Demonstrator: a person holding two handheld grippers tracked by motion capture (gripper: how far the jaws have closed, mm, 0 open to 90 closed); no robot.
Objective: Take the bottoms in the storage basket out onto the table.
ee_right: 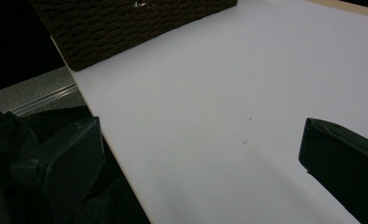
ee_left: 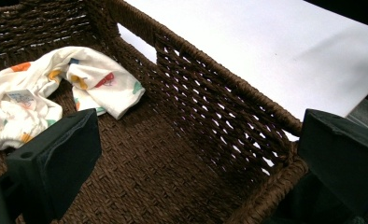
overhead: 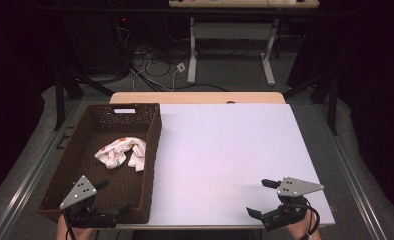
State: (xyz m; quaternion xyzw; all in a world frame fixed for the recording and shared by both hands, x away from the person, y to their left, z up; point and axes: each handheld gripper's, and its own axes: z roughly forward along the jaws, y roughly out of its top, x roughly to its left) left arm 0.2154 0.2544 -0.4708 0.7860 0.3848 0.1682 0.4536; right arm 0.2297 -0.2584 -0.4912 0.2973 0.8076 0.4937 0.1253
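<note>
A white desk (overhead: 225, 160) carries a dark brown woven basket (overhead: 151, 150) on its left side, running from the near edge towards the far edge. Inside the basket, about midway and towards its right wall, lies a crumpled white cloth (overhead: 121, 153) printed with small orange, red and teal marks; in the left gripper view a small tag shows on it.

The left gripper (overhead: 107, 196) sits over the basket's near end, its jaws spread wide apart and holding nothing. In the left gripper view 1 jaw hangs over the woven floor near the cloth without touching it, and the other sits by the basket's right wall, near the corner.

The right gripper (overhead: 257, 197) is at the near right part of the desk, well apart from the basket, its jaws also wide apart and empty, pointing left over bare white surface. A hand (overhead: 301, 231) grips it from below at the near edge.
</note>
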